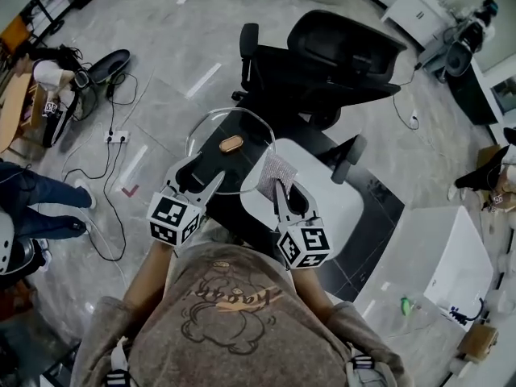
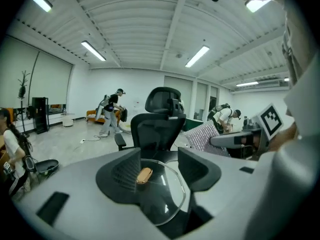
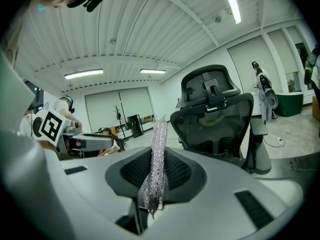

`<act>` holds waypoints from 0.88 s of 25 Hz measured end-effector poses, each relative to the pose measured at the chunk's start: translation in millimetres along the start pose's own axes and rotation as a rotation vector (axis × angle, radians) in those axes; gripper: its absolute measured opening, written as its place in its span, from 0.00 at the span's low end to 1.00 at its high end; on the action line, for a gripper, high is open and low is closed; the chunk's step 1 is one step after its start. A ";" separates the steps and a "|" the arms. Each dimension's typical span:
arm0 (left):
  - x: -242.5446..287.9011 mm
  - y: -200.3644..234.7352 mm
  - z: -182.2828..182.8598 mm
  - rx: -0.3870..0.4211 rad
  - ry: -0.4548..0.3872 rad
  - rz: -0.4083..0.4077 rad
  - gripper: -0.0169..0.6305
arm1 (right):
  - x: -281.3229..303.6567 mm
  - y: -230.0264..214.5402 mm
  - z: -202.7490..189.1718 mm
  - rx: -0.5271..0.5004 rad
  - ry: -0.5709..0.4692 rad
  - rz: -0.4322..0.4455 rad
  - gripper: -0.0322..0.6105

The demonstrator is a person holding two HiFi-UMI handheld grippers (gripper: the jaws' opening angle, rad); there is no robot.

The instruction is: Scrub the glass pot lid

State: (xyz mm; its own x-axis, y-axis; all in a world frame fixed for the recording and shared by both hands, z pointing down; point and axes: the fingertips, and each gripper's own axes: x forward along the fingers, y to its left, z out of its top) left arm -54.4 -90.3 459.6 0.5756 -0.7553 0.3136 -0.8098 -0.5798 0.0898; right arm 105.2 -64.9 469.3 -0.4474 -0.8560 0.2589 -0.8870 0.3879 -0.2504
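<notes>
The round glass pot lid (image 1: 246,129) with a gold knob (image 1: 231,143) hangs in the air in front of me, above the seat of a black chair. My left gripper (image 1: 197,177) reaches onto its near edge. In the left gripper view the jaws stand wide apart, the lid (image 2: 167,196) lies between them, and the knob (image 2: 144,175) sits beside the left pad; neither pad visibly presses on the glass. To the lid's right, my right gripper (image 1: 282,190) is shut on a sparkly scrub cloth (image 1: 278,173), which stands up edge-on between its jaws (image 3: 159,149).
A black office chair (image 1: 322,55) stands just beyond the lid. A white table (image 1: 330,208) and a white box (image 1: 443,256) are to the right. Cables and a power strip (image 1: 117,137) lie on the floor at left, near a person's legs (image 1: 44,200).
</notes>
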 end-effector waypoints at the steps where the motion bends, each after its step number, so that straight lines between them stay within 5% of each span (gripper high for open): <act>1: 10.1 2.6 -4.5 0.022 0.023 -0.020 0.40 | 2.2 -2.9 -0.1 0.008 -0.001 -0.015 0.17; 13: 130.5 33.0 -99.7 0.180 0.294 -0.162 0.40 | -10.9 -26.2 -5.5 0.069 -0.011 -0.200 0.18; 22: 164.9 39.4 -128.4 0.236 0.401 -0.208 0.40 | -27.4 -45.4 -16.7 0.120 0.016 -0.311 0.18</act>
State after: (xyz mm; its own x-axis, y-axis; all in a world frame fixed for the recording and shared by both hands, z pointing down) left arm -6.0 -198.4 636.2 0.5956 -0.4667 0.6538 -0.6079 -0.7939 -0.0130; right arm 155.8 -53.4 489.1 -0.1595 -0.9214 0.3544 -0.9621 0.0647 -0.2649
